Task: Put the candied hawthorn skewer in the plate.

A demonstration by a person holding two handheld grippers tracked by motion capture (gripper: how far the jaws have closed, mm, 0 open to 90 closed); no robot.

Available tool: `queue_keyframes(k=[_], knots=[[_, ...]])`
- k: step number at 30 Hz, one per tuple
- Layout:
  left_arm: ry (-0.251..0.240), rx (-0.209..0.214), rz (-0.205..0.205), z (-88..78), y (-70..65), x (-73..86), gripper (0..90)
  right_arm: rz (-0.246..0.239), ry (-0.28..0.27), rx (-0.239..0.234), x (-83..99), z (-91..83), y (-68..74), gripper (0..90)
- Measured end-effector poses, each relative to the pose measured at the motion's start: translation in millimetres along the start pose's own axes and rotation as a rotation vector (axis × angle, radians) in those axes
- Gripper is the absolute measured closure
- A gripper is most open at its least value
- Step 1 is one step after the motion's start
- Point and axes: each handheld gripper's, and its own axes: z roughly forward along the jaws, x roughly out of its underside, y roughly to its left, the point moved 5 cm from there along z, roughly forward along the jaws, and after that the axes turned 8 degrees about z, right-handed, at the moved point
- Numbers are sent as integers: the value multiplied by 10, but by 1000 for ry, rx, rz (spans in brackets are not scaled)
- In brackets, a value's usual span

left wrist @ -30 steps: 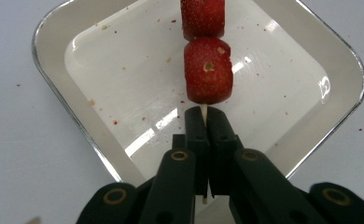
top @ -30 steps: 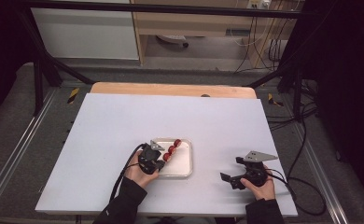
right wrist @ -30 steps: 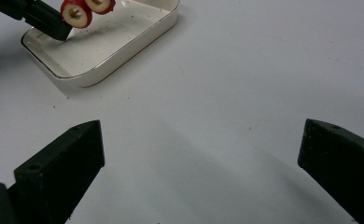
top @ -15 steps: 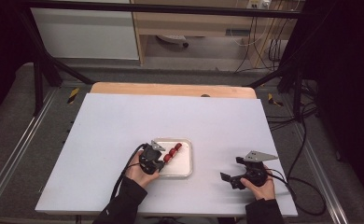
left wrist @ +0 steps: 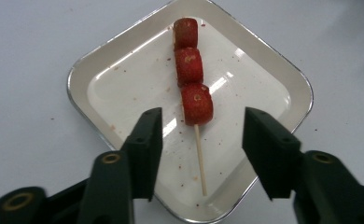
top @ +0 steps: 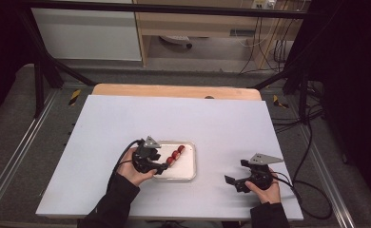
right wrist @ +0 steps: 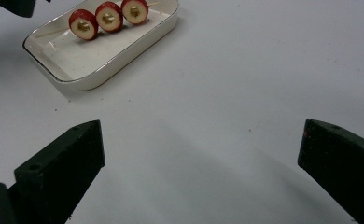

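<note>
Skewer point(left wrist: 195, 88) lies flat in the white tray point(left wrist: 101, 56), three red fruit pieces threaded at its far end and the bare stick pointing back toward the left gripper point(left wrist: 199, 140). Compared with a second ago, the high view shows the skewer sitting lower and fully inside the tray, and the left gripper drawn slightly back from it. Judgement: the skewer has just been set down and let go, so the placing step looks finished, or a fresh grasp is being lined up.

Left gripper state: jaws wide apart, nothing between the pads. The stick runs down the middle of the gap, touching neither jaw. Both jaw tips hang over the near corner of the tray.

Right gripper point(right wrist: 199, 158): jaws spread wide, nothing held, over bare table well apart from the tray. In the high view it sits at the person's right point(top: 250, 176), low over the table.

Surroundings: red crumbs speckle the tray floor and a few lie on the white table point(top: 221, 123) beside it. Wooden edge point(top: 174, 90) shows behind the white sheet. Cables trail from both grippers.

Obstructions: none between left gripper and stick. The raised tray rim under the jaw tips could catch a low approach; the thin stick lying flat on the tray floor may be awkward to pinch.
</note>
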Motion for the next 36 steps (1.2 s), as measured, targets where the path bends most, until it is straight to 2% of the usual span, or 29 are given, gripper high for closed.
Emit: queue_keyframes(k=[7, 11, 13, 17, 27, 34, 36], knots=[[-27, 20, 53, -143, 77, 194, 229, -3, 2, 1, 2, 5, -3, 11], [-55, 27, 40, -210, 115, 373, 134, 5, 6, 0, 7, 11, 4, 11], [-61, 14, 33, -233, 151, 461, 101, 1, 8, -1, 10, 17, 2, 11], [-78, -10, 15, -282, 226, 607, 76, 4, 20, 0, 22, 29, 6, 10], [-132, -22, -10, -379, 352, 984, 59, -2, 40, 3, 44, 46, 7, 7], [-158, -47, -48, -443, 471, 1163, 58, 1, 48, 2, 58, 56, 14, 7], [-151, -53, -58, -446, 495, 1201, 61, 0, 50, 3, 58, 56, 13, 7]])
